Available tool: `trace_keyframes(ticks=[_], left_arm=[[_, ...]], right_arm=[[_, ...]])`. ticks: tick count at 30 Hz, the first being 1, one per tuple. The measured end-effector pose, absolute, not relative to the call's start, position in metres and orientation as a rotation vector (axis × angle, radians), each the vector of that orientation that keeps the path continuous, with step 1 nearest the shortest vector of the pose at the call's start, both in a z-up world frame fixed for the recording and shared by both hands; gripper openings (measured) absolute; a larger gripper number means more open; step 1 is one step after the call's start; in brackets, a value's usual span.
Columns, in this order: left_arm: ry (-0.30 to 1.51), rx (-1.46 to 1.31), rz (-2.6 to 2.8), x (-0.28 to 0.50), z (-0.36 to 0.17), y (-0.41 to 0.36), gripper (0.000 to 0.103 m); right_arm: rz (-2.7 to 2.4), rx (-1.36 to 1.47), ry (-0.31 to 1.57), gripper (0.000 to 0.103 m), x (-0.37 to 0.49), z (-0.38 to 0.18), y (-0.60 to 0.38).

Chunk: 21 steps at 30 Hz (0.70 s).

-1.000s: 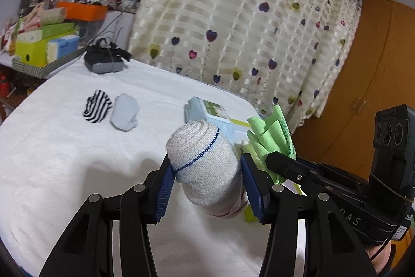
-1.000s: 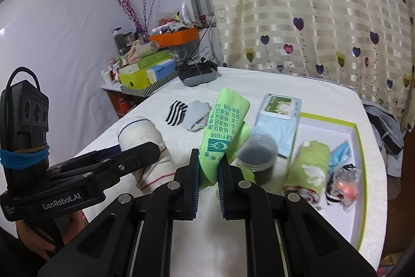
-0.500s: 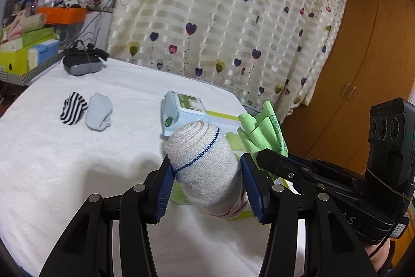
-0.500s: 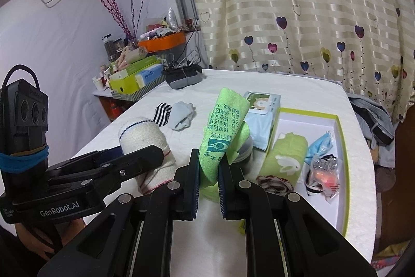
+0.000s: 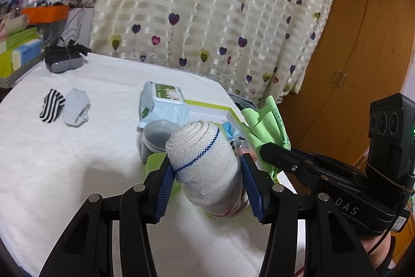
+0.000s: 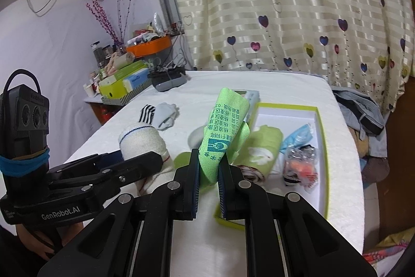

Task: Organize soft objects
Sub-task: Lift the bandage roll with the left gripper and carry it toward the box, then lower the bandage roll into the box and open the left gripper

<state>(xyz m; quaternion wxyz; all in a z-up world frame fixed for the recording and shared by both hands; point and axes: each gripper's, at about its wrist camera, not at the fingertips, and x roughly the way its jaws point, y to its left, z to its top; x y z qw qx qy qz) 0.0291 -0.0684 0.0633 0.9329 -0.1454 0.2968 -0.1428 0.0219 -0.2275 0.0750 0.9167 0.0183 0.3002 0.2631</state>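
Right wrist view: the right hand-held gripper is clamped on an upright lime-green microfibre cloth with printed text; just ahead and to its right lies the shallow white tray with a lime-green rim. Beside it, the left hand-held gripper is clamped on a rolled cream sock with a blue stripe. Both loads seem in transit; next, each needs lowering into the tray's free space before release.
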Motion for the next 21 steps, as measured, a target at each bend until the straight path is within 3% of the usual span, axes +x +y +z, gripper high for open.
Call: trace_keyframes(ticks=[21], left_arm=[[0.656,-0.289,-0.340,0.047,0.051,-0.091,0.050]], right_arm=[[0.393,0.095,0.697,0.013,0.043,0.048,-0.290]])
